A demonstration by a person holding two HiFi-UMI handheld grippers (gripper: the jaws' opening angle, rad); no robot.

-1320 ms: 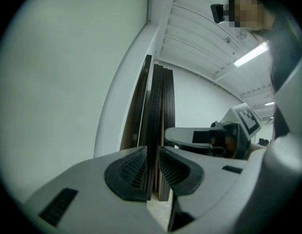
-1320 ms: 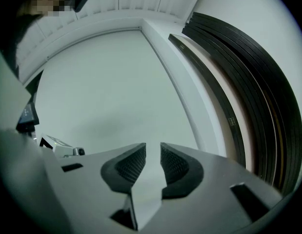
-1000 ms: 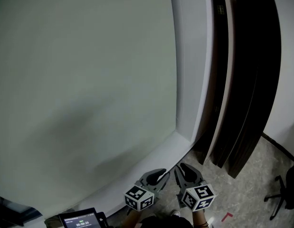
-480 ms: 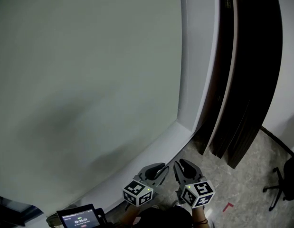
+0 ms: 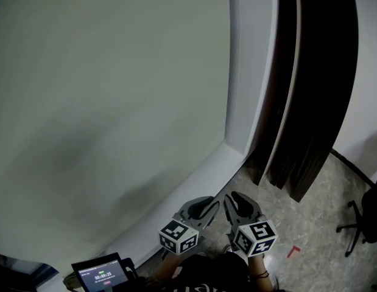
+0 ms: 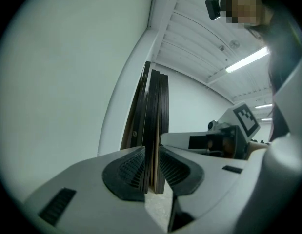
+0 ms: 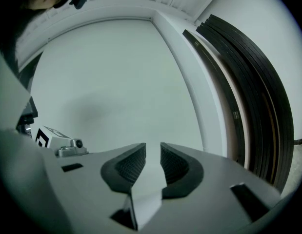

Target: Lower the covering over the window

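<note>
The pale covering (image 5: 103,102) reaches down to the sill (image 5: 203,178). The left gripper (image 5: 201,207) and right gripper (image 5: 239,204) sit side by side below it, jaws apart and empty.

The covering (image 5: 115,102) is a pale, matt, smooth sheet. The window frame (image 5: 246,90) looks smooth and painted white. The leaning panels (image 5: 316,102) are dark and wood-like with a faint sheen. The floor (image 5: 322,224) is speckled and stone-like. The left gripper (image 6: 151,149) has a matt grey plastic shell, and its pads (image 6: 133,172) are black and ribbed.
</note>
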